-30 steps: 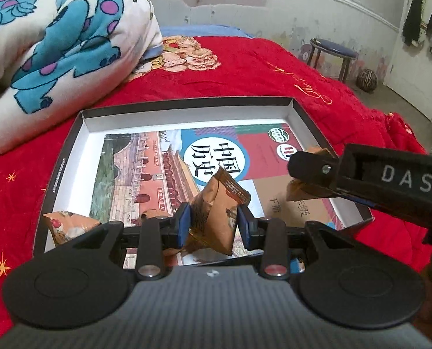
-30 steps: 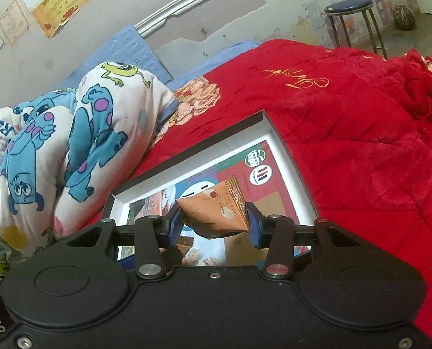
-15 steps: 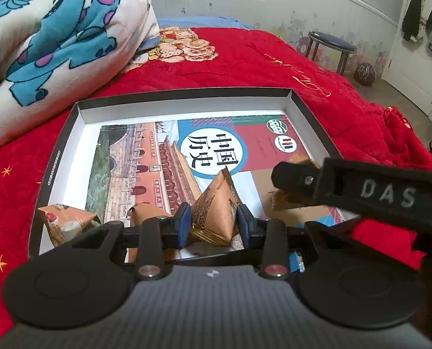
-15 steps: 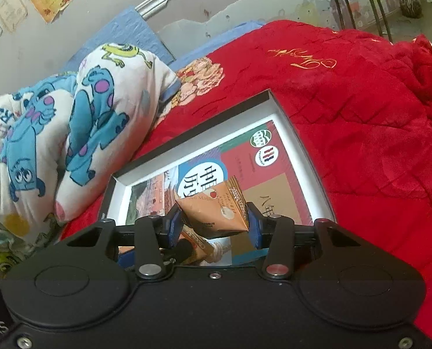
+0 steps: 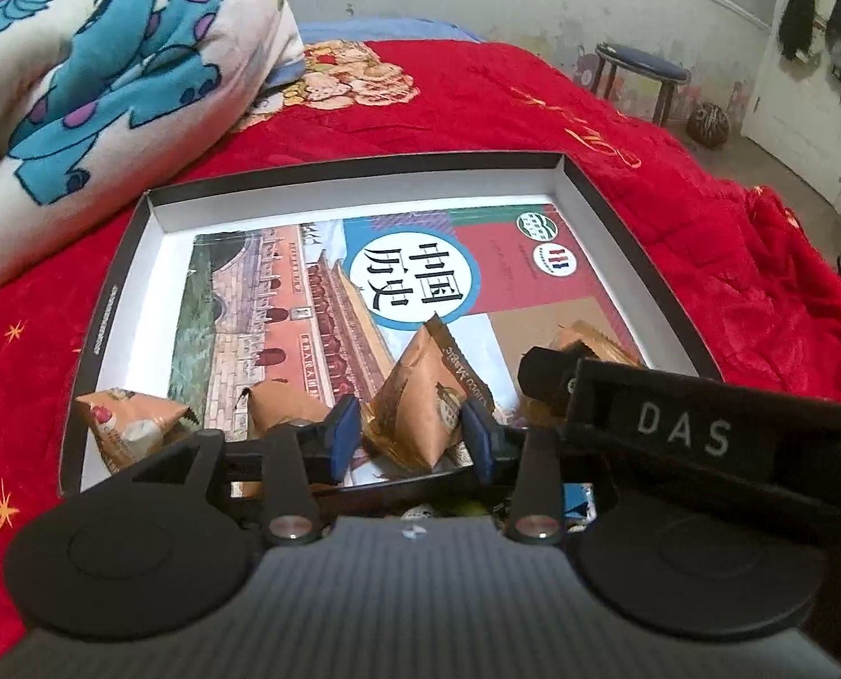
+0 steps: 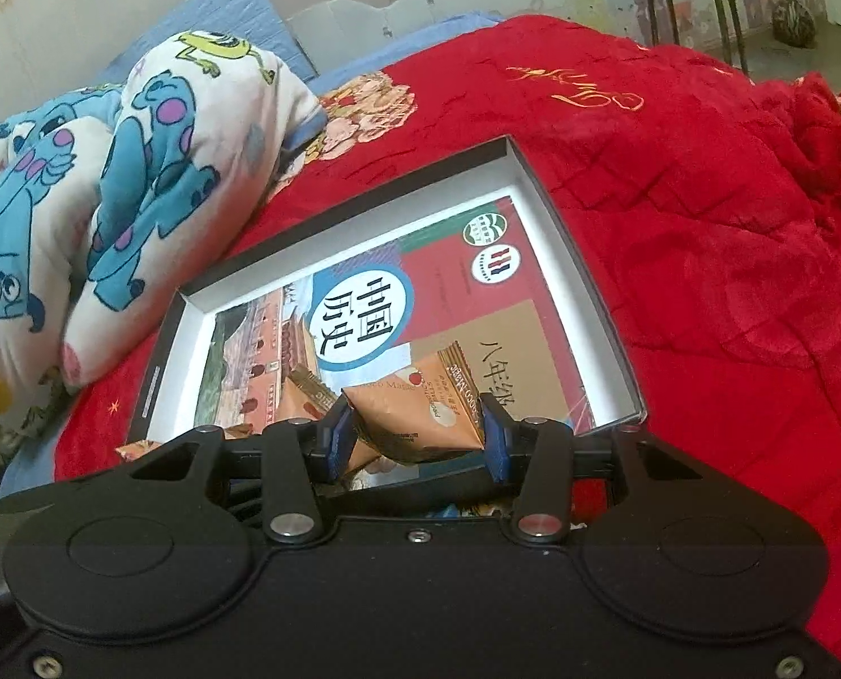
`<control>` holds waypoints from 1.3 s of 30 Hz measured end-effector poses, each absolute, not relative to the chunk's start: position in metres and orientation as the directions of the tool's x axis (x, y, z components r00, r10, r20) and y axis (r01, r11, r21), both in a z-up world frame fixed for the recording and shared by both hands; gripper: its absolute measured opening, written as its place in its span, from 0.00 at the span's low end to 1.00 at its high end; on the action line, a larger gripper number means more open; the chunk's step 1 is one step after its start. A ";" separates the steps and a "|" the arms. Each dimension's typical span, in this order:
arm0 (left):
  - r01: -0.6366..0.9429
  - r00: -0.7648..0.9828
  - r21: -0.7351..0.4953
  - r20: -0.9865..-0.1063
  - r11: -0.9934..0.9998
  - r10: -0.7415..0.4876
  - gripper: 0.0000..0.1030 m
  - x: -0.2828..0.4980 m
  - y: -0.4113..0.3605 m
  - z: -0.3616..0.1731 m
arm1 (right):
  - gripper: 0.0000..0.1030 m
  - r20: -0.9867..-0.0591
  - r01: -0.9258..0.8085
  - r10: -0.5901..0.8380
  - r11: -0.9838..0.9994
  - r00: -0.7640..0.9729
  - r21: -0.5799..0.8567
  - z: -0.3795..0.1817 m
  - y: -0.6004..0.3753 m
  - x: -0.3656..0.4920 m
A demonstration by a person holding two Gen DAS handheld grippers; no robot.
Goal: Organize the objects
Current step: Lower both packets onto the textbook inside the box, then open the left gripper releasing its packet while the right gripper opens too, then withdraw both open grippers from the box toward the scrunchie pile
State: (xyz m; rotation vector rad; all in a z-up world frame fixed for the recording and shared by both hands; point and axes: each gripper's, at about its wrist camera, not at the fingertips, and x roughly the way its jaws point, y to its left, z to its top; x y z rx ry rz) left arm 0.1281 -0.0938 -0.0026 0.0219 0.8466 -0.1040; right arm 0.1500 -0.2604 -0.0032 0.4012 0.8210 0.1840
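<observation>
A shallow box [image 5: 364, 170], black outside and white inside, lies on the red bedspread with a history textbook [image 5: 307, 311] flat in it. My left gripper [image 5: 412, 435] is low over the box's near edge. Its jaws are opening, and an orange snack packet [image 5: 420, 396] stands on the book between them, with a gap at the left pad. Two more orange packets [image 5: 132, 418] [image 5: 284, 404] lie at the box's near left. My right gripper [image 6: 416, 438] is shut on another orange packet [image 6: 420, 413] above the box's near right part. In the left wrist view it reaches in from the right [image 5: 675, 430].
A rolled white quilt with blue monsters [image 5: 109, 56] lies left of the box. The red bedspread [image 6: 703, 226] stretches right and behind. A blue-topped stool [image 5: 641, 73] and a brown ball [image 5: 709, 121] stand on the floor beyond the bed, near a door with hanging clothes.
My left jaws have widened off the packet, which now stands on the book. The right gripper has tipped a little lower over the box, still holding its packet.
</observation>
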 end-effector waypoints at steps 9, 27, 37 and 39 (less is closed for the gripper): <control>0.115 0.663 0.031 -0.747 0.993 -0.053 0.74 0.116 -0.088 0.010 | 0.43 -0.670 0.009 0.312 0.903 0.673 0.430 -0.005 -0.262 0.147; -0.016 0.837 -0.024 -0.547 1.000 0.000 0.79 0.038 0.032 0.076 | 0.78 -0.525 -0.043 0.392 0.830 0.756 0.557 0.028 -0.278 0.106; 0.009 0.811 -0.091 -0.582 0.996 -0.060 0.79 -0.016 0.039 0.064 | 0.80 -0.499 0.054 0.314 0.804 0.808 0.592 0.041 -0.298 0.042; 0.011 0.811 -0.129 -0.580 0.992 -0.085 0.79 -0.026 0.041 0.060 | 0.80 -0.515 0.068 0.297 0.815 0.804 0.576 0.039 -0.296 0.029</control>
